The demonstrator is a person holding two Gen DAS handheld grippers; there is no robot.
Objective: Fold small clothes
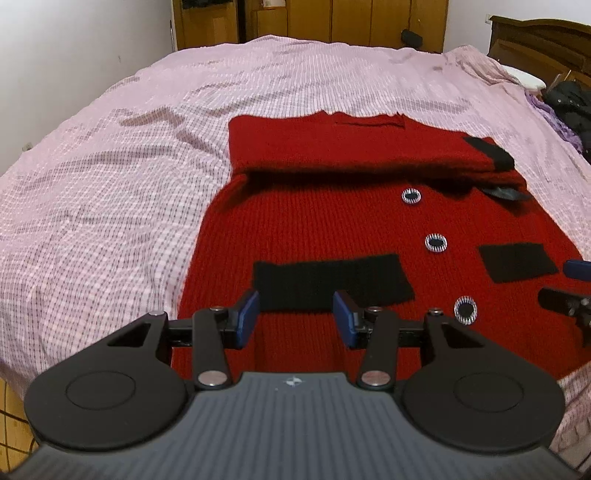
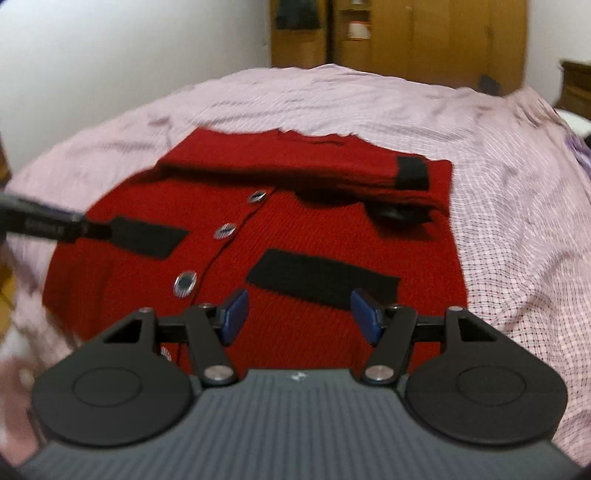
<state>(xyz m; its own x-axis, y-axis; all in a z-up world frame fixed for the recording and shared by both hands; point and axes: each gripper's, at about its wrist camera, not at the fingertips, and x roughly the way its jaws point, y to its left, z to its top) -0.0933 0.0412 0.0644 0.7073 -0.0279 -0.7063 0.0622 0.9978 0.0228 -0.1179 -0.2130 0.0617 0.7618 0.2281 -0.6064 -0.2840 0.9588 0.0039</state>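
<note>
A red knit cardigan (image 1: 332,221) (image 2: 295,229) lies flat on the bed, front up, with a row of round buttons (image 1: 436,243) and black pocket bands (image 1: 328,284) (image 2: 321,277). Its sleeves (image 1: 351,155) (image 2: 295,162) are folded across the chest, black cuff (image 1: 487,151) (image 2: 412,171) on the right. My left gripper (image 1: 295,314) hovers open over the lower left half, nothing between its blue pads. My right gripper (image 2: 299,314) hovers open over the lower right half, also holding nothing. Each shows at the other view's edge: the right gripper (image 1: 576,288), the left gripper (image 2: 48,225).
The pink checked sheet (image 1: 129,184) (image 2: 517,240) covers the whole bed around the cardigan. Wooden wardrobes (image 1: 295,18) stand behind, with a dark headboard (image 1: 539,40) and a pile of dark clothes (image 1: 569,107) at the far right. The bed's near-left edge drops to the floor (image 1: 11,406).
</note>
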